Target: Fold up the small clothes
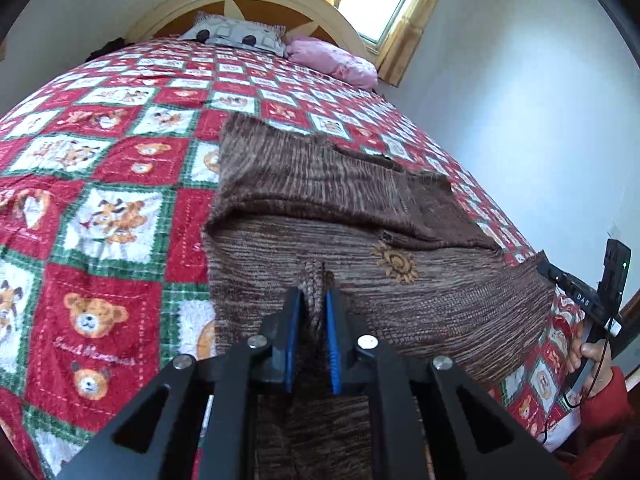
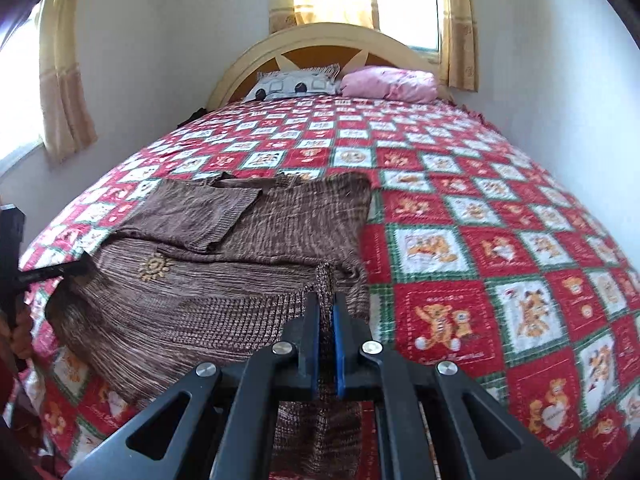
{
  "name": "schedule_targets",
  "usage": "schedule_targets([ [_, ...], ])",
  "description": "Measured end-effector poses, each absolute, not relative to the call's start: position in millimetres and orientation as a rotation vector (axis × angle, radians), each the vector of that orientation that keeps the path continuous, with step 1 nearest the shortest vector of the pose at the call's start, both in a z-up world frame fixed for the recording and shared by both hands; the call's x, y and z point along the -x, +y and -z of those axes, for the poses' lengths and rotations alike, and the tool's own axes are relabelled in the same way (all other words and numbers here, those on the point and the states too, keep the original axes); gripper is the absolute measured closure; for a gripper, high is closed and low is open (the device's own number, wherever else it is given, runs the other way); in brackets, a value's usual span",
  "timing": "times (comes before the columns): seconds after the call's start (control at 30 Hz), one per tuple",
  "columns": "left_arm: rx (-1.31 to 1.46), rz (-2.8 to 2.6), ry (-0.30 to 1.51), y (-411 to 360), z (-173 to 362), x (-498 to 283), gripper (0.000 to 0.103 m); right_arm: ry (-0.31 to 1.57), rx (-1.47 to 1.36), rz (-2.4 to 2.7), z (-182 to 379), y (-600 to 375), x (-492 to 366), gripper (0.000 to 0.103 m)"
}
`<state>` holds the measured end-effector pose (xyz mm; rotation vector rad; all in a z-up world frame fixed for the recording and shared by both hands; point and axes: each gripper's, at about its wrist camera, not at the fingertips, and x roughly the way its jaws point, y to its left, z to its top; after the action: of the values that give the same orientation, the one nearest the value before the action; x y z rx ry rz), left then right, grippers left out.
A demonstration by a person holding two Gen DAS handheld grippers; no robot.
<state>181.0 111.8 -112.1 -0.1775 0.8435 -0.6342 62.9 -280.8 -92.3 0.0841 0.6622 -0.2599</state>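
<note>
A brown knitted sweater (image 1: 320, 184) with an embroidered sun (image 1: 394, 266) lies on the bed, its sleeves folded across the body. In the left wrist view my left gripper (image 1: 313, 296) is shut on a pinch of the near hem, which bunches up between the blue pads. At the right edge of that view my right gripper (image 1: 550, 270) bites the hem's other corner. The right wrist view shows the sweater (image 2: 240, 216) with my right gripper (image 2: 326, 300) shut on a ridge of knit at the near hem. My left gripper (image 2: 82, 266) holds the far left corner.
A red, green and white teddy-bear quilt (image 1: 100, 208) covers the bed. A patterned pillow (image 2: 292, 84) and a pink pillow (image 2: 388, 82) lie by the arched headboard (image 2: 320, 40). Walls run close along both sides. A hand (image 1: 592, 354) in a red sleeve grips the right handle.
</note>
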Motion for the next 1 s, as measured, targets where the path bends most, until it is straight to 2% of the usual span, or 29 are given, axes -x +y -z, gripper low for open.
schedule_targets([
  [0.17,0.151,0.607,0.944,106,127,-195,0.077,0.694,-0.082,0.270,101,-279,-69,0.098],
  [0.23,0.167,0.610,0.944,107,130,-197,0.076,0.705,-0.084,0.271,105,-279,-71,0.098],
  [0.3,0.196,0.628,0.950,109,131,-199,0.070,0.710,-0.086,0.271,108,-279,-70,0.098],
  [0.43,0.218,0.632,0.950,111,132,-199,0.068,0.721,-0.090,0.278,111,-282,-70,0.098],
  [0.47,0.214,0.624,0.941,110,132,-198,0.073,0.722,-0.093,0.279,112,-282,-71,0.098],
  [0.5,0.204,0.610,0.936,110,132,-197,0.089,0.722,-0.098,0.280,112,-283,-70,0.098],
  [0.53,0.196,0.595,0.935,110,132,-196,0.092,0.724,-0.103,0.281,112,-283,-70,0.098],
  [0.8,0.176,0.574,0.837,110,95,-191,0.093,0.684,-0.099,0.235,81,-279,-71,0.098],
  [1.0,0.172,0.485,0.781,106,60,-228,0.093,0.650,-0.033,0.218,51,-287,-104,0.098],
])
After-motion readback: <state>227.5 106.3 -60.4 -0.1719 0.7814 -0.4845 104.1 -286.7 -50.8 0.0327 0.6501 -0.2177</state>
